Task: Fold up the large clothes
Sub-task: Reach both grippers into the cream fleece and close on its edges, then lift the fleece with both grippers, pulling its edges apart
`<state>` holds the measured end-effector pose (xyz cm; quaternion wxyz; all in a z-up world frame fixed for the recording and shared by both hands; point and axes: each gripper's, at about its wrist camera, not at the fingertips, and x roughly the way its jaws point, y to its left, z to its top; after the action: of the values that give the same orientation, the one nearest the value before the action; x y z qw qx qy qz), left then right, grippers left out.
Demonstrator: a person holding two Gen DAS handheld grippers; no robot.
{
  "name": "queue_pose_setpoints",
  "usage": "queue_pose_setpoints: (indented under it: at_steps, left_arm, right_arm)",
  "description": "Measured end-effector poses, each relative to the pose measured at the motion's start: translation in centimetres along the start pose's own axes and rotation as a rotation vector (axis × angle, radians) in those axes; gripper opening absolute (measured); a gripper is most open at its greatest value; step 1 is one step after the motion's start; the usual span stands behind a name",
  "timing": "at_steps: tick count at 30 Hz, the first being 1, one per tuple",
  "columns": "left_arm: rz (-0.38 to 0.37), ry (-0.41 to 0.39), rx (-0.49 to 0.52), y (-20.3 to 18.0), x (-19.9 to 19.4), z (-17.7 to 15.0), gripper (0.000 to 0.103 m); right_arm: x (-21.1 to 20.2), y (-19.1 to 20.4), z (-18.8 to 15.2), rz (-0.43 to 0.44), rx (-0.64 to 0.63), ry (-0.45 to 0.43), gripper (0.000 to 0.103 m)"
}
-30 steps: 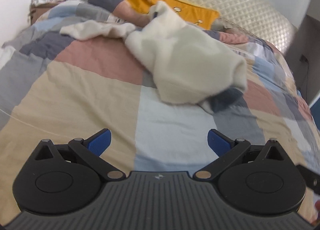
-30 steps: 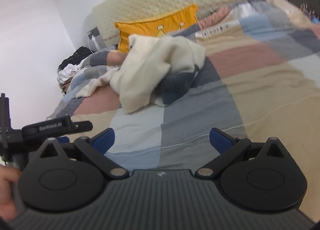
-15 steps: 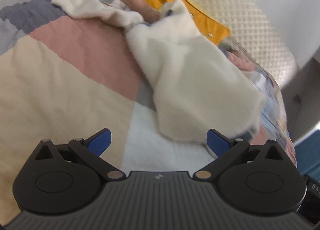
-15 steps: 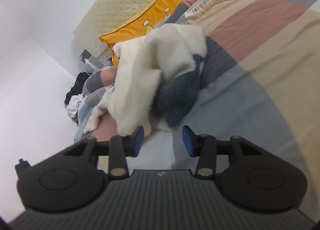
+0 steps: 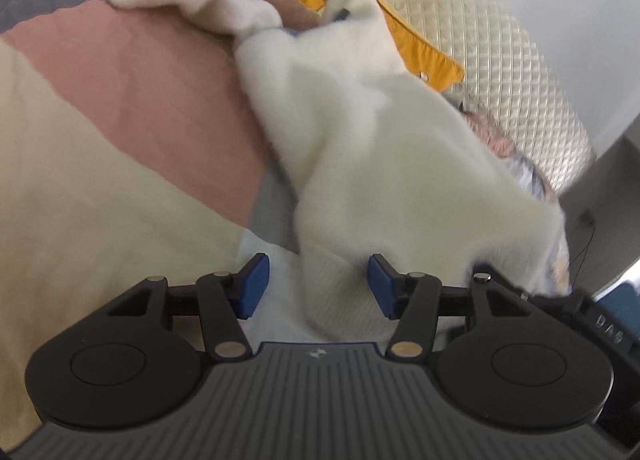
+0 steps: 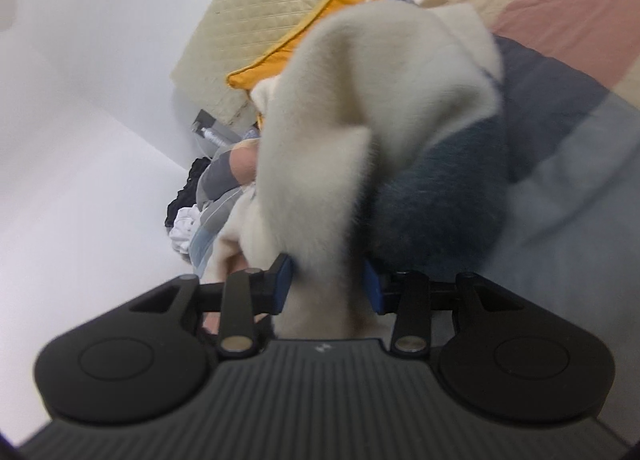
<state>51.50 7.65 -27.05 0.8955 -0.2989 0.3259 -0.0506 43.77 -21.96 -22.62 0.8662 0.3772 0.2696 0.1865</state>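
Note:
A cream fleece garment [image 5: 372,147] with a dark blue part lies crumpled on the patchwork bed cover [image 5: 100,163]. My left gripper [image 5: 318,284] is open, its blue pads on either side of the garment's near hem, with a gap on the left side. In the right wrist view the garment [image 6: 360,107] and its dark blue part [image 6: 436,199] fill the middle. My right gripper [image 6: 326,286] has its jaws narrowed around a cream fold of the garment, the pads close against the cloth on both sides.
A yellow cushion [image 5: 360,7] and a quilted cream headboard [image 5: 500,59] stand behind the garment. A pile of dark and white clothes [image 6: 186,203] lies by the white wall. A dark cabinet [image 5: 608,195] stands at the bed's right.
Both grippers have moved forward to the garment. The left jaws have narrowed around its hem. The right jaws have come in onto a cream fold.

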Motion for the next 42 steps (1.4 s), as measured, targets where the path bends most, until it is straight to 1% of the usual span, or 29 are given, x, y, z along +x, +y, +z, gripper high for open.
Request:
queue_pose_setpoints:
  at_steps: [1,2,3,4,5,6,7,9,14,17,21,25,28,30,32,35,37,39,42]
  left_arm:
    - [-0.004,-0.001,-0.006,0.1,0.2,-0.1,0.060]
    - [-0.012,-0.001,-0.007,0.1,0.4,-0.2,0.057]
    - [-0.019,0.003,-0.004,0.0,0.5,-0.3,0.048]
    - [-0.026,0.014,-0.007,-0.1,0.7,-0.3,0.038]
    - [-0.033,0.024,-0.014,-0.2,0.8,-0.3,0.033]
    - [-0.029,0.022,-0.019,-0.1,0.6,-0.5,0.026]
    - [-0.031,0.019,-0.015,-0.2,0.3,-0.6,0.020]
    - [-0.048,0.012,-0.013,-0.7,-0.3,-0.7,0.015]
    - [-0.095,-0.035,0.023,-3.2,-4.1,-0.9,0.013]
    - [-0.132,-0.043,0.032,-4.5,-7.1,-1.4,0.013]
    - [-0.156,-0.034,0.057,-5.7,-11.8,-3.1,0.012]
    - [-0.174,-0.025,0.083,-7.1,-16.2,-5.0,0.012]
    - [-0.203,-0.030,0.065,-7.4,-20.3,-7.0,0.012]
    - [-0.216,-0.032,0.064,-7.5,-23.1,-8.7,0.012]
    - [-0.251,-0.031,0.016,-7.1,-25.7,-10.5,0.012]
    - [-0.259,-0.019,-0.006,-6.6,-28.4,-12.7,0.012]
    - [-0.272,-0.001,-0.036,-6.1,-29.5,-14.1,0.012]
    - [-0.248,0.032,-0.034,-5.6,-29.8,-15.3,0.012]
    - [-0.181,0.083,-0.013,-5.1,-29.0,-16.7,0.012]
  right_arm:
    - [0.3,0.1,0.0,-0.017,-0.016,-0.005,0.042]
    - [0.6,0.2,0.0,-0.012,-0.027,-0.006,0.042]
    - [0.8,0.2,0.0,0.000,-0.027,-0.005,0.042]
    - [1.0,0.2,0.1,-0.005,-0.023,-0.002,0.041]
    - [1.3,0.2,0.2,-0.014,-0.020,0.002,0.033]
    - [1.3,0.2,0.3,-0.001,-0.015,0.011,0.018]
    - [1.3,0.4,0.5,0.001,-0.010,0.020,0.018]
    - [0.7,0.9,0.7,0.007,-0.022,0.018,0.016]
    - [-2.8,2.7,1.6,0.004,-0.072,-0.002,0.015]
    - [-5.6,3.6,1.9,-0.011,-0.094,-0.004,0.015]
    - [-9.5,4.4,1.3,-0.037,-0.128,0.014,0.014]
    - [-13.6,5.5,-0.1,-0.046,-0.165,0.030,0.014]
    - [-16.5,6.4,-1.2,-0.047,-0.187,0.031,0.014]
    - [-18.3,6.8,-1.7,-0.042,-0.180,0.036,0.014]
    - [-20.3,6.8,-2.8,-0.040,-0.169,0.033,0.014]
    - [-22.8,5.6,-4.9,-0.048,-0.082,0.037,0.014]
    - [-23.9,4.8,-6.1,-0.059,-0.026,0.043,0.014]
    - [-24.4,4.3,-6.9,-0.077,0.002,0.049,0.014]
    - [-24.0,3.3,-8.1,-0.117,0.034,0.070,0.015]
